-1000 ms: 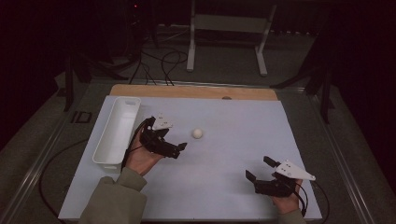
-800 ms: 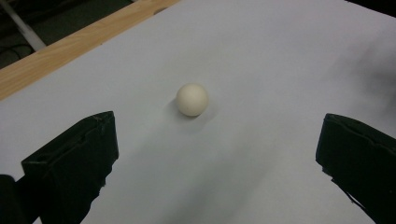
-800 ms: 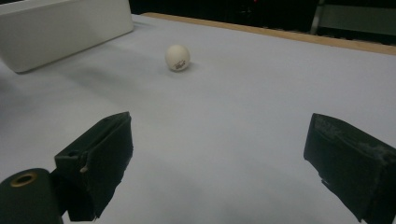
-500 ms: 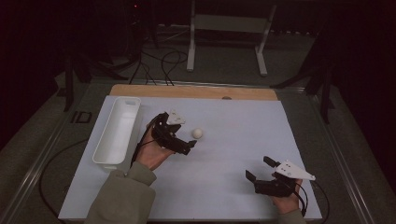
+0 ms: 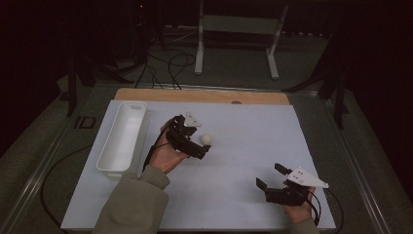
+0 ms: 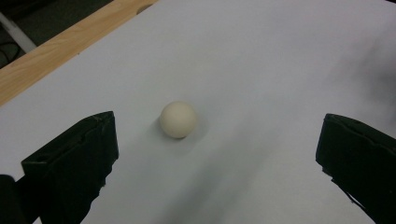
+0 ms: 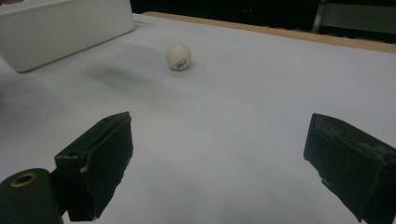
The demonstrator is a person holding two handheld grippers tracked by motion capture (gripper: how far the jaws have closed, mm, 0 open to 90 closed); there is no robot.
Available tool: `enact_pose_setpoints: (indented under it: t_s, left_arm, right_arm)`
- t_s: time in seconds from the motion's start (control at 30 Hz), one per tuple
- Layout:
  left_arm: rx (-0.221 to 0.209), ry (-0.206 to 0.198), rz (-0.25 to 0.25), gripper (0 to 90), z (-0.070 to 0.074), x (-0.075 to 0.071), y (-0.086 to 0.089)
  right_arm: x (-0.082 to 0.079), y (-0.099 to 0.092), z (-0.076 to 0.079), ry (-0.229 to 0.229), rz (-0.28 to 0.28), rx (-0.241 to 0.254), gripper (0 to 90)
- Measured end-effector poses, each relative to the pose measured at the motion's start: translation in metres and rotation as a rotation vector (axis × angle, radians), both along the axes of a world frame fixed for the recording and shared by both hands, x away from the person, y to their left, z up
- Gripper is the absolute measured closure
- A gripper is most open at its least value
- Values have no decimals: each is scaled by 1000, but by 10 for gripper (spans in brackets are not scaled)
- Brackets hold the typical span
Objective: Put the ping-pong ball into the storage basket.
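Left gripper view puts the ball (image 6: 178,119) straight ahead of the left gripper (image 6: 217,158), resting on the white sheet (image 6: 261,70) just beyond the line between the two jaw tips, nearer the jaw at the view's left than the one at its right, and touching neither. Those jaws stand wide apart, with plenty of gap to take the ball. In the high view the left gripper (image 5: 195,146) sits just beside the ball (image 5: 206,139), which lies at the tip end of the jaws, while the tray (image 5: 122,136) is off on the far side of the left hand (image 5: 163,156), well apart from the ball. The right gripper (image 5: 272,180) is well away from the ball, held near the table's front edge, its jaws also apart and empty; from its own view the ball (image 7: 179,56) is far ahead and off to the left of the gap between its jaws (image 7: 219,163), with the tray (image 7: 65,28) farther left again. So the left gripper is plainly the nearer one. Being round, the ball has no long axis to line up with, so my judgement is that the coming move turns on a short push forward, with a slight shift toward the ball's side to centre it between the jaws before they close.
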State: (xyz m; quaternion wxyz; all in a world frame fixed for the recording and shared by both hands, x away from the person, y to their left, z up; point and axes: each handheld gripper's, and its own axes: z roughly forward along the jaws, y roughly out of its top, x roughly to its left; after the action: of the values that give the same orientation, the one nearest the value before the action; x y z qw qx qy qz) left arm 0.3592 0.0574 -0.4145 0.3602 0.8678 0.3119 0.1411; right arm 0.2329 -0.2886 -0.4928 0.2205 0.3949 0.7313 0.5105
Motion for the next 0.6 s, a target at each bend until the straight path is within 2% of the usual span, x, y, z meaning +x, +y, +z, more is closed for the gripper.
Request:
enact_pose_setpoints:
  t_s: [0.3,0.6]
  left_arm:
    - [9,12,2,0,-2,7,-3]
    - [25,38,22,0,-4,22,-8]
  right_arm:
    - [0,0,0,1,0,4,73]
    - [0,-1,0,-1,-1,6,73]
